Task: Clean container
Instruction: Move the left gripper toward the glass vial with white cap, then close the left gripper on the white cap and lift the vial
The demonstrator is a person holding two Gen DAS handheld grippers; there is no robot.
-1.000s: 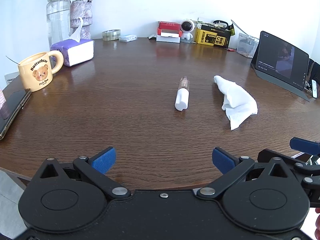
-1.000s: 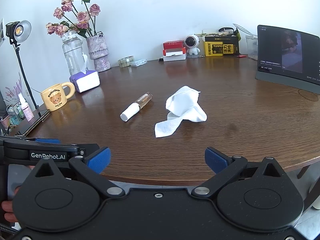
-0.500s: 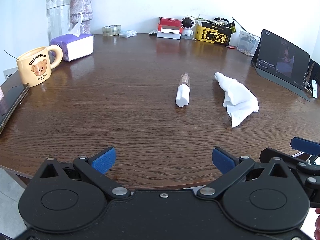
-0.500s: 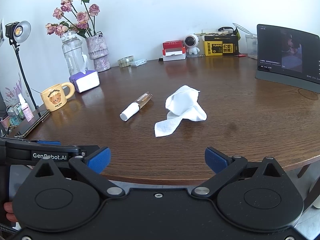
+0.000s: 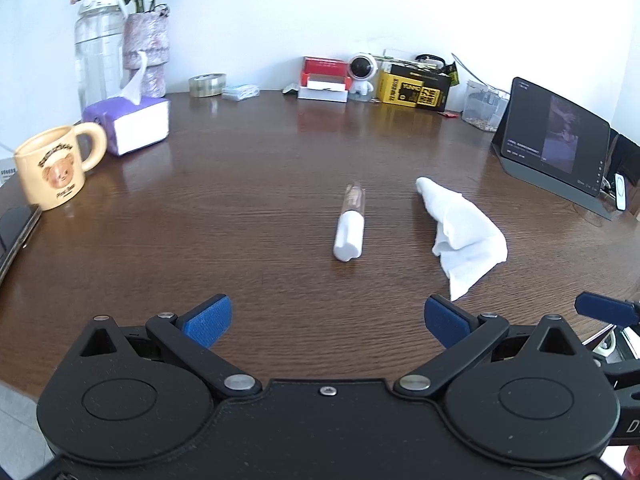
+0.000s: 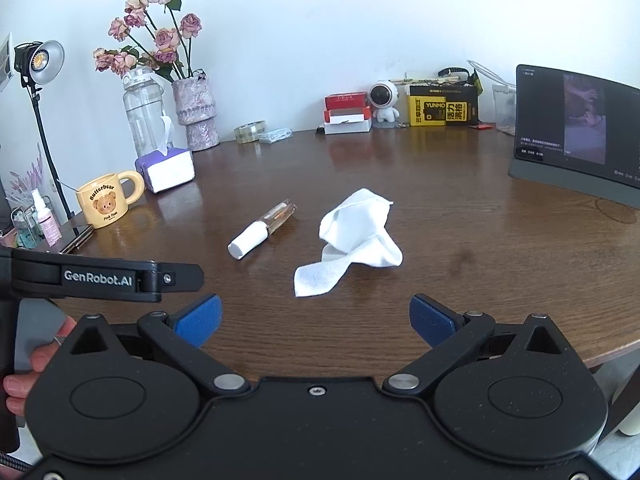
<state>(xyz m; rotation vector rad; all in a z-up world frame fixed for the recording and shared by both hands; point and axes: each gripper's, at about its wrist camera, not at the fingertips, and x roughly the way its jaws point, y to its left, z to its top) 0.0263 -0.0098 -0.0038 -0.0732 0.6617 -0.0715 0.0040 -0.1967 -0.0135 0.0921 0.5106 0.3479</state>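
Note:
A small clear bottle with a white cap point(image 5: 350, 221) point(image 6: 262, 229) lies on its side in the middle of the dark wooden table point(image 5: 240, 216) point(image 6: 460, 208). A crumpled white cloth point(image 5: 460, 232) point(image 6: 356, 240) lies just to its right. My left gripper point(image 5: 326, 322) hovers over the near table edge, open and empty, a short way before the bottle. My right gripper point(image 6: 316, 320) is also open and empty, in front of the cloth. In the right wrist view the left gripper's body point(image 6: 104, 276) shows at the left, held by a hand point(image 6: 36, 364).
A yellow bear mug point(image 5: 56, 166) point(image 6: 106, 202), a purple tissue box point(image 5: 128, 122) point(image 6: 166, 166), a water bottle point(image 6: 142, 110) and a flower vase point(image 6: 196, 114) stand at the left. Boxes point(image 5: 416, 86) line the back wall. A tablet point(image 5: 556, 148) point(image 6: 576, 128) stands at the right. A phone point(image 5: 16, 236) lies at the left edge.
The left gripper has moved forward over the table toward the bottle, which now looks closer. The right gripper has barely moved. Bottle and cloth lie as before.

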